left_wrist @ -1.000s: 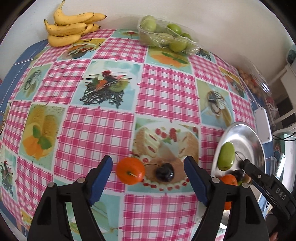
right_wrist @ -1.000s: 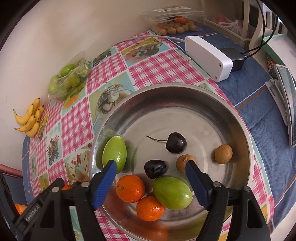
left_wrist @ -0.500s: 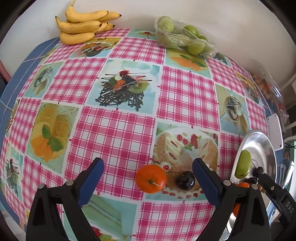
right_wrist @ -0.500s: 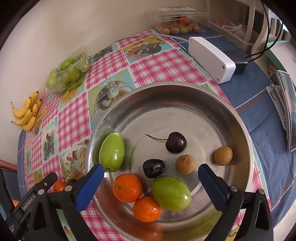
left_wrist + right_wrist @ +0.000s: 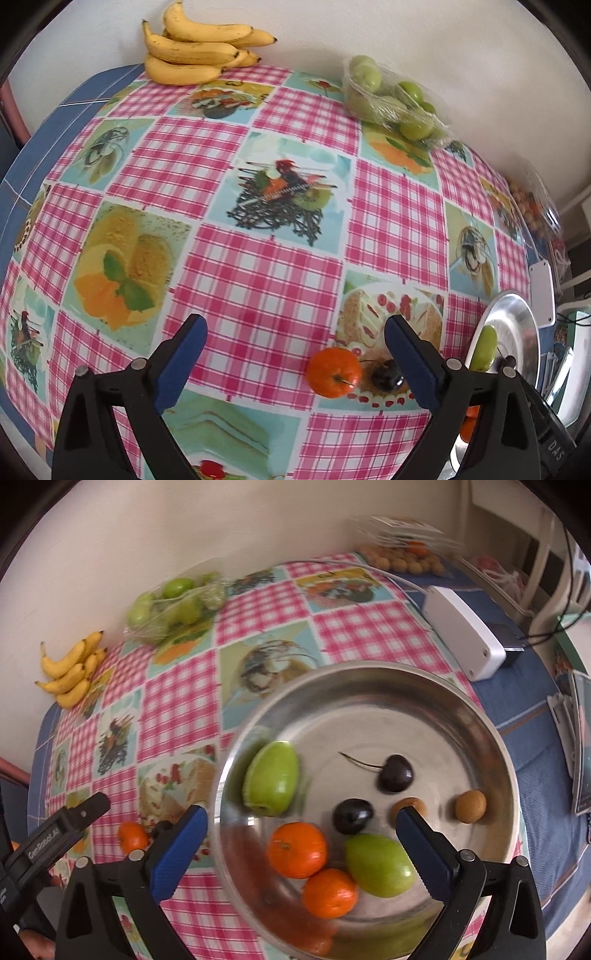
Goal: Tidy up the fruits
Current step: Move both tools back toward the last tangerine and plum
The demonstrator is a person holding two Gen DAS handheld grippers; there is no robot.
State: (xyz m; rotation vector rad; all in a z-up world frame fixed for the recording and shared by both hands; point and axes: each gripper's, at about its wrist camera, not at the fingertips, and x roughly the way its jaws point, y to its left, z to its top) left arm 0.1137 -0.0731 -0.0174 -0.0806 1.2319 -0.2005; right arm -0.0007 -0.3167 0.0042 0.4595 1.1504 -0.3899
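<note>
A round steel bowl [image 5: 369, 686] holds two green fruits [image 5: 272, 778], two oranges [image 5: 297, 849], two dark cherries [image 5: 395, 773] and two small brown fruits [image 5: 470, 805]. My right gripper [image 5: 301, 840] hangs open and empty over the bowl's near side. In the left wrist view an orange [image 5: 333, 372] and a dark cherry [image 5: 386, 376] lie on the checked tablecloth, just inside the right finger of my open, empty left gripper [image 5: 295, 349]. The bowl [image 5: 517, 314] shows at the right edge there.
A bunch of bananas [image 5: 195, 48] and a wrapped tray of green fruits [image 5: 395, 99] sit against the back wall. A clear box of small brown fruits [image 5: 402, 559], a white adapter box [image 5: 463, 635] with cable, and a tablet stand lie right of the bowl.
My left gripper has pulled back and left, so the orange and cherry now sit toward its right finger. My right gripper has opened wider and drawn back over the bowl.
</note>
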